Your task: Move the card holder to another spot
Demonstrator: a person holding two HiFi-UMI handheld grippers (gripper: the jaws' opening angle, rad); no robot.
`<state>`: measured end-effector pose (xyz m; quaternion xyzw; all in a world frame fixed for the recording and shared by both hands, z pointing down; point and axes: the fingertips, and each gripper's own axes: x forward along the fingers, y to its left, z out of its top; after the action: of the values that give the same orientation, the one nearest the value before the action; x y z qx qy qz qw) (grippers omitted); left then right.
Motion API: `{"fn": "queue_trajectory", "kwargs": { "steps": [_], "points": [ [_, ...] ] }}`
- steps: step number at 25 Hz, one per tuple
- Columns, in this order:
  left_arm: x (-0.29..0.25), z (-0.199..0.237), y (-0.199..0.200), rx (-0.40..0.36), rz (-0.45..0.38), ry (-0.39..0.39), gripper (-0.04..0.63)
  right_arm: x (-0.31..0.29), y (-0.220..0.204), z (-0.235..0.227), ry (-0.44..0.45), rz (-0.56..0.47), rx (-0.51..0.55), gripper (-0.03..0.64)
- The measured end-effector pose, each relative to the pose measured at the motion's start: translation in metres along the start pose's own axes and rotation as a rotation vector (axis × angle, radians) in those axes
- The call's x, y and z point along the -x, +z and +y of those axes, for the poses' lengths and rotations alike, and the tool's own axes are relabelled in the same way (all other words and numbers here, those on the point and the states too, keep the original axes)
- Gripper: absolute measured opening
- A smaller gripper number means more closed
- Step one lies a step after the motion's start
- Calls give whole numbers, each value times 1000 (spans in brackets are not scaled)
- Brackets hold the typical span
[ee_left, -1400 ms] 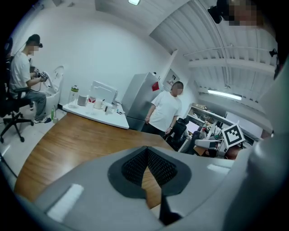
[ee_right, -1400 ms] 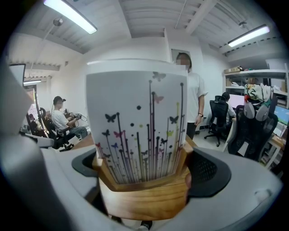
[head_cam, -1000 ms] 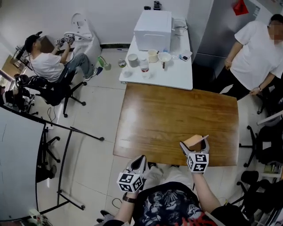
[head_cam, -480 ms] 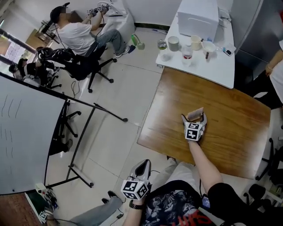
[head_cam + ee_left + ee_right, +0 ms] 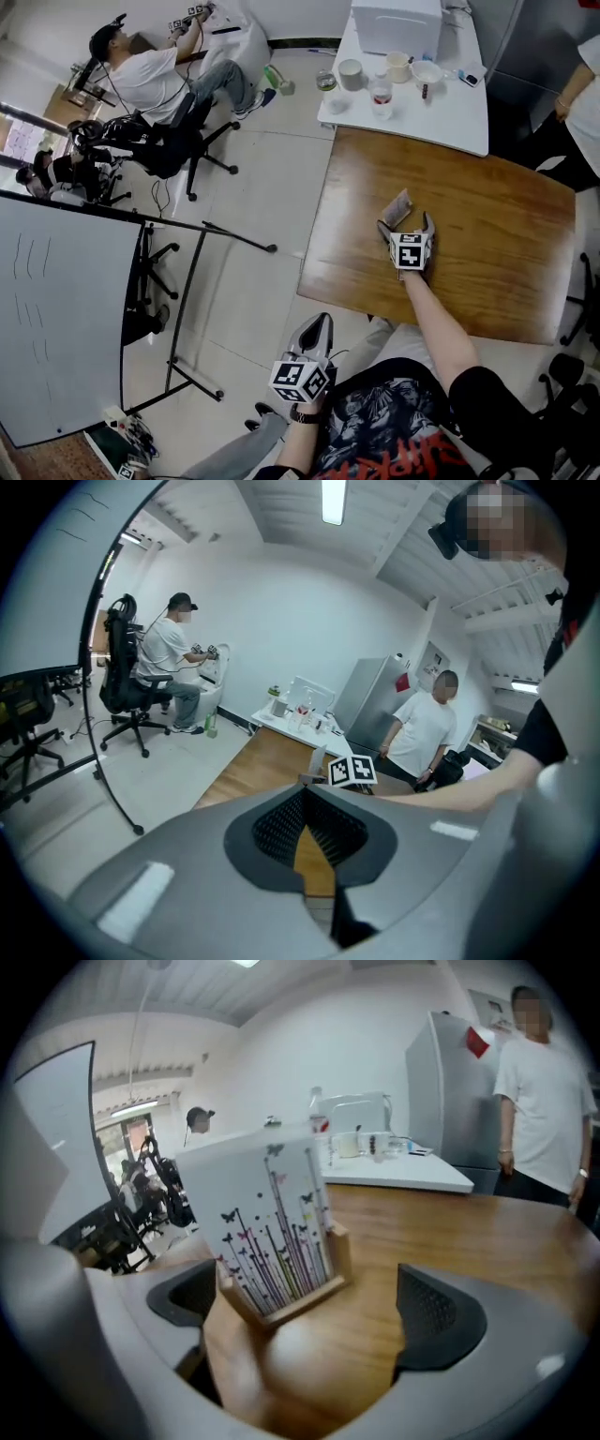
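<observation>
The card holder (image 5: 398,207) is a small wooden stand with a white card printed with butterflies and stems (image 5: 277,1241). It stands on the brown wooden table (image 5: 487,253), left of the table's middle. My right gripper (image 5: 405,223) is open around it, jaws wide; the holder sits between them, close to the left jaw (image 5: 309,1307). My left gripper (image 5: 317,330) hangs off the table near the person's lap, its jaws together with nothing in them (image 5: 305,832).
A white table (image 5: 450,112) with cups, a bottle and a white box adjoins the far end. A person (image 5: 155,75) sits at far left among office chairs. A whiteboard (image 5: 56,319) stands left. Another person (image 5: 581,103) stands at the right edge.
My right gripper carried the card holder from the near table edge forward and to the left, then opened; the holder now stands on the table. The left gripper stayed low by the lap.
</observation>
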<state>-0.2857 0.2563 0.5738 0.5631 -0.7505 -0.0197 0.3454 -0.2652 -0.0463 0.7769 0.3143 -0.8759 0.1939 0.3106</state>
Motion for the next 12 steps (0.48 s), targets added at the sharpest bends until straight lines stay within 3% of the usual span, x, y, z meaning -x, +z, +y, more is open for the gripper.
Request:
{"fn": "queue_trajectory", "kwargs": {
  "steps": [2,4,6,10,11,12],
  "points": [
    [-18,-15,10,-20,-3,-55,0,41,-10,-23,-21,-60,-63,576],
    [-38,-31,18,-46,4,-118,0,99,-14,-49,-25,-135,-146,514],
    [-59,-50,23,-75,22,-191,0,171,-16,-85,-37,-210,-218,328],
    [-104,-97,23,-146,80,-354,0,309,-31,-164,-169,-284,-245,62],
    [-114,-110,21,-165,95,-385,0,337,-33,-182,-216,-297,-244,17],
    [-123,-124,20,-183,107,-410,0,362,-34,-198,-259,-315,-254,17]
  ]
}}
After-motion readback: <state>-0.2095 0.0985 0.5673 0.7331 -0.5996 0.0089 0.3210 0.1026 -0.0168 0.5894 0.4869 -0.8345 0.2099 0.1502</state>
